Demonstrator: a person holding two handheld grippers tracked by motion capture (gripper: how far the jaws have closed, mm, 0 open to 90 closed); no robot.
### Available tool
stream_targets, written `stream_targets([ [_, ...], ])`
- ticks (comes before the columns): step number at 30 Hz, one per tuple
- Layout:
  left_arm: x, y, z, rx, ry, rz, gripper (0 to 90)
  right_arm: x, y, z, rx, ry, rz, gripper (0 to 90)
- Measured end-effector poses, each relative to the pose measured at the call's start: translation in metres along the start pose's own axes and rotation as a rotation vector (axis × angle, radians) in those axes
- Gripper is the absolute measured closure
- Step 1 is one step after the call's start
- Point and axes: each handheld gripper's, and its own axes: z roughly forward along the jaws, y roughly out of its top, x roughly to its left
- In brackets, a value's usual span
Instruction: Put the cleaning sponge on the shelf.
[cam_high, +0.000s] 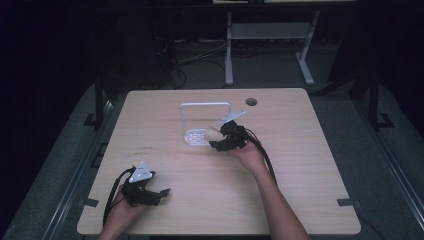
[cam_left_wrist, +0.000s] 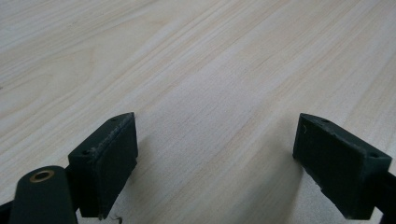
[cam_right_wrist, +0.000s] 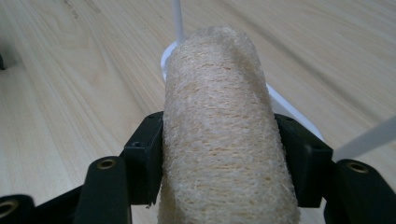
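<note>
Room: dark around my station, with a grey floor and a metal frame standing beyond the far edge of the tabletop (cam_high: 150, 165).
Surface: one pale wood tabletop with fine grain; I count one round hole (cam_high: 251, 101) near its far edge.
Count: two grippers, one loofah, one white rack.
Loofah (cam_right_wrist: 224, 140): a single roll of coarse, straw-coloured fibre, its netted weave plain in the right gripper view; in the high view it is a small pale lump at (cam_high: 212, 134).
Where it is: held over the near edge of the white rack (cam_high: 197, 136), whose perforated tray lies flat with a thin wire loop rising from it; I think the loofah is just above the tray, though I can't tell if it touches.
Right gripper (cam_high: 223, 139): my fingers (cam_right_wrist: 144, 158) are clamped on the loofah from both sides, pressing into its middle.
Left gripper (cam_high: 157, 195): low at the near left of the tabletop, well apart from the rack, fingers (cam_left_wrist: 105, 163) spread wide over bare wood.
</note>
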Motion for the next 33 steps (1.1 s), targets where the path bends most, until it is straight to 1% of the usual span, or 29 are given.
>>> stream_targets([
  [3,0.0,0.0,0.0,0.001,0.0,0.0,13.4,0.001,0.002,0.002,-0.001,0.001,-0.002,39.1],
  [6,0.0,0.0,0.0,0.0,-0.001,-0.001,13.4,0.003,0.007,0.01,0.0,-0.005,-0.007,39.1],
  [8,0.0,0.0,0.0,-0.003,-0.001,-0.002,13.4,0.003,0.007,0.012,0.002,-0.003,-0.002,39.1],
  [9,0.0,0.0,0.0,-0.003,-0.001,-0.003,13.4,0.004,0.009,0.017,0.008,-0.006,-0.009,39.1],
  [10,0.0,0.0,0.0,-0.003,-0.001,-0.003,13.4,0.004,0.009,0.017,0.008,-0.006,-0.009,39.1],
  [11,0.0,0.0,0.0,-0.002,-0.001,-0.003,13.4,0.005,0.01,0.022,0.014,-0.009,-0.013,39.1],
  [14,0.0,0.0,0.0,-0.002,-0.001,-0.002,13.4,0.006,0.012,0.027,0.02,-0.008,-0.017,39.1],
  [16,0.0,0.0,0.0,-0.002,-0.001,-0.002,13.4,0.007,0.014,0.031,0.024,-0.018,-0.028,39.1],
  [22,0.0,0.0,0.0,-0.001,-0.001,-0.002,13.4,0.008,0.018,0.041,0.023,-0.025,-0.021,39.1],
  [23,0.0,0.0,0.0,-0.003,-0.001,-0.003,13.4,0.009,0.02,0.045,0.024,-0.029,-0.017,39.1],
  [24,0.0,0.0,0.0,-0.003,-0.001,-0.003,13.4,0.009,0.02,0.047,0.024,-0.028,-0.011,39.1],
  [28,0.0,0.0,0.0,-0.002,0.0,-0.002,13.4,0.009,0.02,0.055,0.037,-0.046,-0.018,39.1],
  [30,0.0,0.0,0.0,-0.003,0.0,-0.002,13.4,0.009,0.02,0.056,0.039,-0.046,-0.013,39.1],
  [31,0.0,0.0,0.0,-0.002,0.0,-0.002,13.4,0.009,0.019,0.06,0.042,-0.046,-0.009,39.1],
  [33,0.0,0.0,0.0,-0.002,-0.001,-0.002,13.4,0.008,0.018,0.062,0.047,-0.049,-0.014,39.1],
])
